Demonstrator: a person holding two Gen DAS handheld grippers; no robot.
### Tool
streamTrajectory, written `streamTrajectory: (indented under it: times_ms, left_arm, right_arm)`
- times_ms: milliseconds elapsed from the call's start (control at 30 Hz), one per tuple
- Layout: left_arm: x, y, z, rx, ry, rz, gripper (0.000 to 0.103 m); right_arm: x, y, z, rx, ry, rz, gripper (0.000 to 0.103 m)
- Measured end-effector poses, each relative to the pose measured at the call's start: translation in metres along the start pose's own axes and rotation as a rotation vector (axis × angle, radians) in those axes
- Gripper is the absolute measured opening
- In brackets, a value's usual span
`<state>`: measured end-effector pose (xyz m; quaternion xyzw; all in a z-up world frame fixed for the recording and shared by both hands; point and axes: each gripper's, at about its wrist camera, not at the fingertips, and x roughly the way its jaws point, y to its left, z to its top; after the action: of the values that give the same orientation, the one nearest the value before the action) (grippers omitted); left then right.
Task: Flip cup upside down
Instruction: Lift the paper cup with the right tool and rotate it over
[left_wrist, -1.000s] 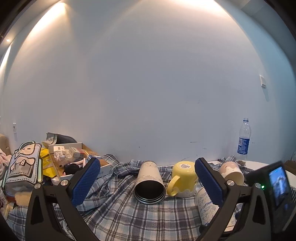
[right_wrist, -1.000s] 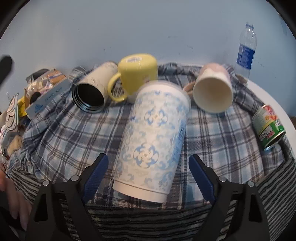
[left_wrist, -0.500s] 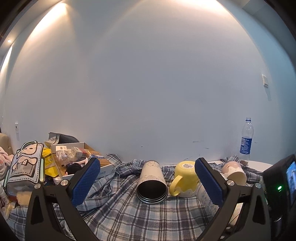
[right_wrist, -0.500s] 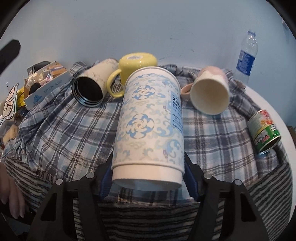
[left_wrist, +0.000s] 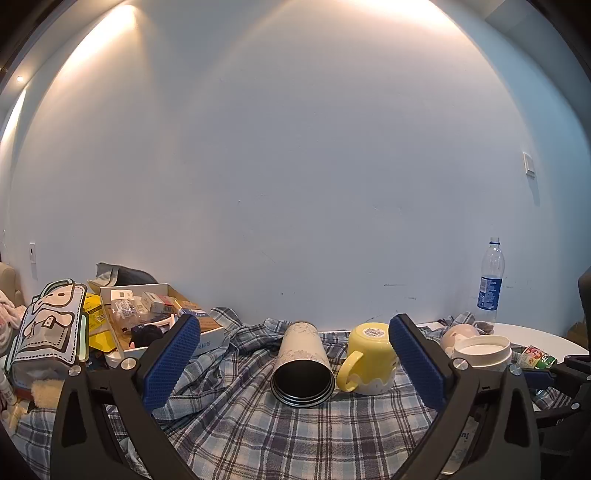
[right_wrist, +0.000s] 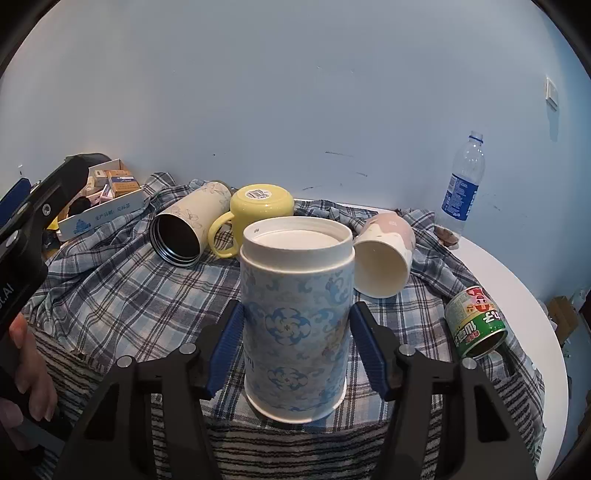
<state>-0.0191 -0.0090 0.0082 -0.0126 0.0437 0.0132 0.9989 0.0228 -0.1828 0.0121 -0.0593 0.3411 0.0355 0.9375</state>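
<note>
plaid cloth (right_wrist: 122, 295), yellow mug (right_wrist: 258, 210) behind cup (right_wrist: 295, 317)

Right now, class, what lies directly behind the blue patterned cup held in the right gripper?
Behind the blue patterned cup stands an upside-down yellow mug on the plaid cloth. The mug's lower front and the cloth between them are covered by the cup.

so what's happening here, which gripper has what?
The right gripper is clamped on the blue-patterned cup, which stands on end on the plaid cloth, flat white end up. The left gripper is open and holds nothing, pointed at the metal tumbler lying on its side beside the upside-down yellow mug. A pink cup and a green can also lie tipped over.
</note>
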Motion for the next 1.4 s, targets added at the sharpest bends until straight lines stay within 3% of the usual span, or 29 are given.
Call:
streamTrajectory:
  times_ms: [367, 567, 667, 900, 1033, 1100, 1400]
  left_arm:
    - [-0.001, 0.0, 0.0, 0.001, 0.001, 0.002, 0.103]
    - [0.0, 0.0, 0.0, 0.002, 0.0, 0.001, 0.103]
    - [0.0, 0.0, 0.0, -0.001, 0.001, 0.001, 0.103]
    - [0.0, -0.001, -0.001, 0.006, 0.008, 0.004, 0.103]
    - [-0.001, 0.002, -0.004, -0.005, 0.007, 0.003, 0.103]
    - [0.0, 0.001, -0.004, -0.004, 0.01, 0.003, 0.103]
    - [-0.003, 0.006, -0.003, -0.032, -0.015, 0.042, 0.103]
  right_arm:
    - [-0.002, -0.003, -0.008, -0.012, 0.022, 0.013, 0.058]
    - [0.012, -0.011, -0.015, 0.011, 0.118, 0.031, 0.058]
    - [0.023, -0.01, -0.014, 0.003, 0.163, 0.034, 0.063]
    - [0.038, -0.017, 0.002, 0.045, 0.123, 0.077, 0.066]
    - [0.063, -0.019, 0.004, 0.074, 0.249, 0.124, 0.074]
    - [0.069, -0.022, -0.002, 0.109, 0.268, 0.145, 0.075]
    - [0.064, -0.015, 0.003, 0.096, 0.184, 0.144, 0.073]
